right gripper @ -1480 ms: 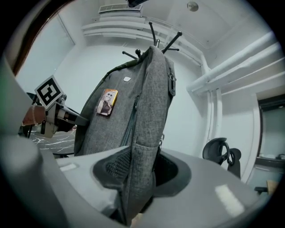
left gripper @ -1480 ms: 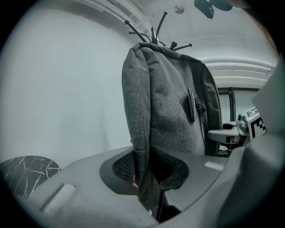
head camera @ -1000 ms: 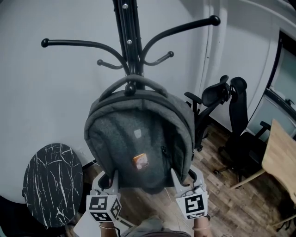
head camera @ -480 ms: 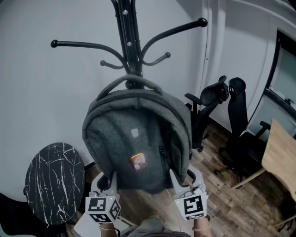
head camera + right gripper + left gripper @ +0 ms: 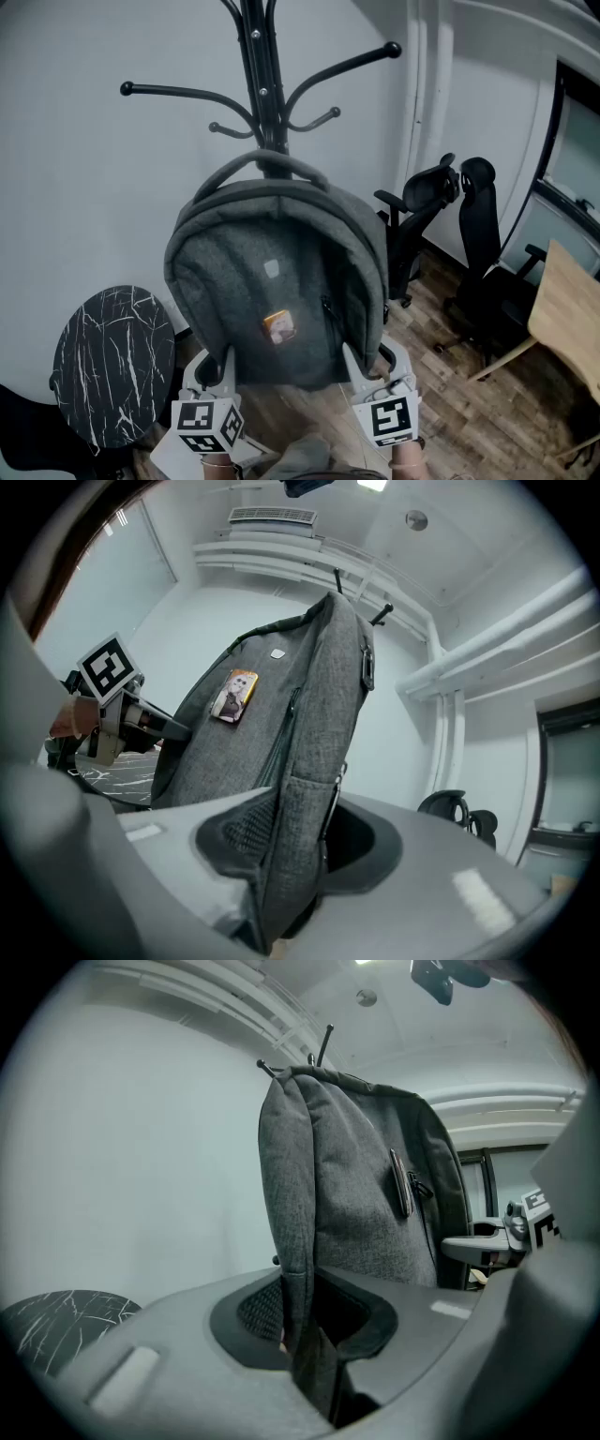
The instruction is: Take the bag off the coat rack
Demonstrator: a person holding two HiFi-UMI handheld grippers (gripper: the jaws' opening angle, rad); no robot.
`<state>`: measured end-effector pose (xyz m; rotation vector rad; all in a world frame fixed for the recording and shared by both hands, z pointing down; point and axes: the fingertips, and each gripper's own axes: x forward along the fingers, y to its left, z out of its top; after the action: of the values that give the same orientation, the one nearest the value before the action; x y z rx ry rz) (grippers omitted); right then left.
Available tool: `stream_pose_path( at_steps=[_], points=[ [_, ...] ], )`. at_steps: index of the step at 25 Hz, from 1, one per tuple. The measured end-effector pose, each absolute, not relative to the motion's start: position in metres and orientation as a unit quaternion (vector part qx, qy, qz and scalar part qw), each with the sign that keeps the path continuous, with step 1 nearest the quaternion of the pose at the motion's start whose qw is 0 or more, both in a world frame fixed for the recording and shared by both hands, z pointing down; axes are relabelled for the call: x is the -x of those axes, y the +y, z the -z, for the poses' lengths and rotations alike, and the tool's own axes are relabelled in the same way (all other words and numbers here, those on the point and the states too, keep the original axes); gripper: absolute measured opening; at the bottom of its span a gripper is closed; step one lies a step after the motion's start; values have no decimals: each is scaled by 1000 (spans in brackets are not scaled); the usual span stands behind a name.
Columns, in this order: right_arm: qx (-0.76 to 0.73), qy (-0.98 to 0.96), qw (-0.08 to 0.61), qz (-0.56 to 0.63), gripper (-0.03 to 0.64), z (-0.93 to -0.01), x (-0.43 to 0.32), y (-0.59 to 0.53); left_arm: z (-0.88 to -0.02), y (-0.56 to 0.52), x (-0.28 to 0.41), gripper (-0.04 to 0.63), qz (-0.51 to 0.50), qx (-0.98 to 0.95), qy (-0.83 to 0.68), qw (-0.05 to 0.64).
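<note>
A grey backpack point(image 5: 281, 281) with a small orange tag hangs in front of the black coat rack point(image 5: 261, 84). Its top handle point(image 5: 267, 157) loops across the rack's pole, and the hook under it is hidden. My left gripper point(image 5: 225, 361) is shut on the bag's lower left edge, and my right gripper point(image 5: 356, 361) is shut on its lower right edge. In the left gripper view the grey fabric of the backpack point(image 5: 356, 1185) is pinched between the jaws of the left gripper point(image 5: 309, 1335). The right gripper view shows the backpack point(image 5: 281, 714) side seam clamped in the right gripper point(image 5: 291, 855).
A round black marble table point(image 5: 111, 366) stands low on the left by the white wall. Two black office chairs point(image 5: 422, 216) point(image 5: 483, 234) are to the right of the rack. A wooden tabletop point(image 5: 567, 319) is at the far right over wood flooring.
The bag has shifted slightly left and toward me with both grippers holding it. The hook knob seen under the handle a second ago is out of sight.
</note>
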<state>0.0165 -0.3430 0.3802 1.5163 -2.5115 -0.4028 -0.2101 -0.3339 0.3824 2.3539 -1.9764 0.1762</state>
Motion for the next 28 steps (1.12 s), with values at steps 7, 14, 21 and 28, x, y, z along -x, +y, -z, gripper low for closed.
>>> stream_pose_path(
  at_steps=[7,14,21,28],
  points=[
    [-512,-844,90,136,133,-380,-23,-316,-381,-306,204,69,-56,-764,-642,28],
    [-516,-840,91,139,133,-377,-33,-288,-377,-279,194,69,-52,-765,-641,23],
    [-516,-840,93,141,133,-378,-43,-262,-375,-253,184,69,-53,-766,-640,20],
    [-517,-840,88,141,133,-380,-54,-235,-374,-224,173,69,-52,-765,-642,13]
  ],
)
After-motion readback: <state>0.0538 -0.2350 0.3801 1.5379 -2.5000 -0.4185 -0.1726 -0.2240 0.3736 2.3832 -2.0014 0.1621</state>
